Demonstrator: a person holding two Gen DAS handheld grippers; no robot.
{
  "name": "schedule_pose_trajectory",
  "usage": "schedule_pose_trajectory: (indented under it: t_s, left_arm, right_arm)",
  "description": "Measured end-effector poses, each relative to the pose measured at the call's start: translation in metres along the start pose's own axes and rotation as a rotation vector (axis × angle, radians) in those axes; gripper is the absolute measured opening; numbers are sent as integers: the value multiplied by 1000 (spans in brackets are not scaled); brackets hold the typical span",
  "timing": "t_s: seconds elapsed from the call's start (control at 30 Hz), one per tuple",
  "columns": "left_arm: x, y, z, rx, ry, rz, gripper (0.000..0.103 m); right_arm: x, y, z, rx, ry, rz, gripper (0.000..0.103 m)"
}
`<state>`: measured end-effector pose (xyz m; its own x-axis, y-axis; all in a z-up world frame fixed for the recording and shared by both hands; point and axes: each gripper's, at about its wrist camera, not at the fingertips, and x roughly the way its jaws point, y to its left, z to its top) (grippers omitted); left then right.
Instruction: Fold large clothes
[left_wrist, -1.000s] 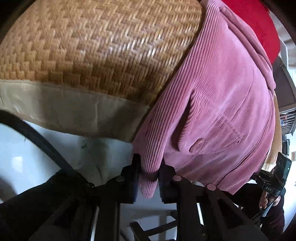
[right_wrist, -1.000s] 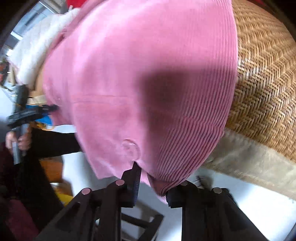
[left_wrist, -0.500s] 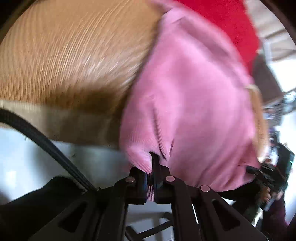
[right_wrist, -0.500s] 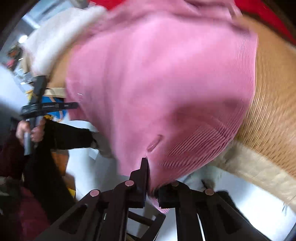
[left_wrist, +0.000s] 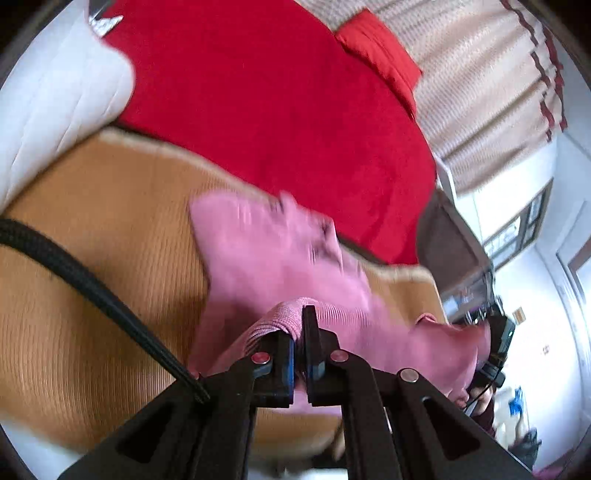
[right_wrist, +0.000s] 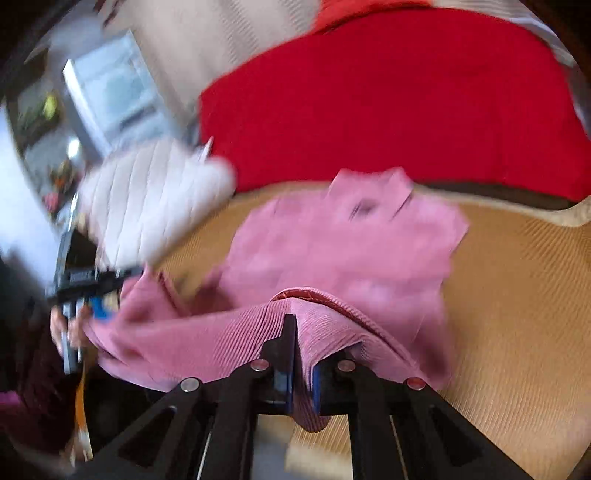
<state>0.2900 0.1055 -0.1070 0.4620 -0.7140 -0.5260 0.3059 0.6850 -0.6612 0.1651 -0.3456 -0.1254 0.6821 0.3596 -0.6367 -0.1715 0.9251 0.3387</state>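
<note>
Each gripper, the left gripper (left_wrist: 300, 332) and the right gripper (right_wrist: 303, 343), pinched the near hem of the pink garment (right_wrist: 343, 240), which lay on the woven mat (right_wrist: 517, 295). The thin fold could have slipped out, because ribbed cloth is heavy.

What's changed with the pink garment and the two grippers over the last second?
Both grippers closed on the hem of the pink corduroy garment: the left gripper and right gripper now pinch it and have lifted that edge off the woven mat. The upper part of the garment stays on the mat, with the red blanket behind.
</note>
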Motion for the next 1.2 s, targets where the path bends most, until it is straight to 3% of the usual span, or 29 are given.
schedule_pose_trajectory:
  t_s: [0.1,0.17,0.3,0.37,0.43,0.53,0.6,0.63,0.67,0.7,0.73,0.77,0.83,0.9,1.0,1.03,1.1,1.2]
  left_arm:
    - [45,14,62,-30,-62,26,5]
    - [79,23,84,-55,-60,53,5]
    - [174,53,102,-88,1,175,5]
    - [198,65,104,-114,42,216,6]
    - [200,76,108,-153,42,195,6]
    - [191,78,113,-196,0,119,8]
    - [170,79,109,-218,-28,73,11]
    - [162,77,107,-225,-48,64,14]
    - [154,73,104,-231,-67,58,23]
    - [145,69,101,-231,-97,57,46]
    - [134,64,96,-221,-145,72,62]
    - [123,59,96,-207,-206,106,85]
    - [99,43,82,-164,-321,178,88]
    - [93,30,75,-129,-280,212,89]
    - [98,8,51,-60,-199,268,89]
    - [101,1,40,-43,-180,286,89]
    - [104,-8,25,4,-135,315,89]
    - [114,-9,12,74,-83,476,89]
  right_arm:
    - [22,-57,51,193,-93,-22,7]
    - [52,-93,77,299,-148,-12,7]
    - [130,-143,90,444,-92,-56,7]
    - [162,-164,84,509,-36,-79,8]
    - [175,-183,83,625,-15,-11,8]
    - [165,-201,83,737,-95,90,13]
    - [152,-206,83,783,-171,115,22]
    - [146,-206,83,797,-200,114,42]
    - [135,-206,83,813,-244,110,84]
    - [123,-204,82,825,-297,105,99]
    - [105,-200,78,833,-387,96,103]
    - [92,-194,76,825,-424,89,103]
    - [76,-176,81,750,-403,86,103]
    - [68,-143,84,625,-369,32,101]
    - [64,-91,77,426,-296,-79,84]
    - [63,-82,72,387,-267,-91,75]
    - [79,-57,66,296,-205,-97,68]
    - [95,-36,57,220,-133,-141,67]
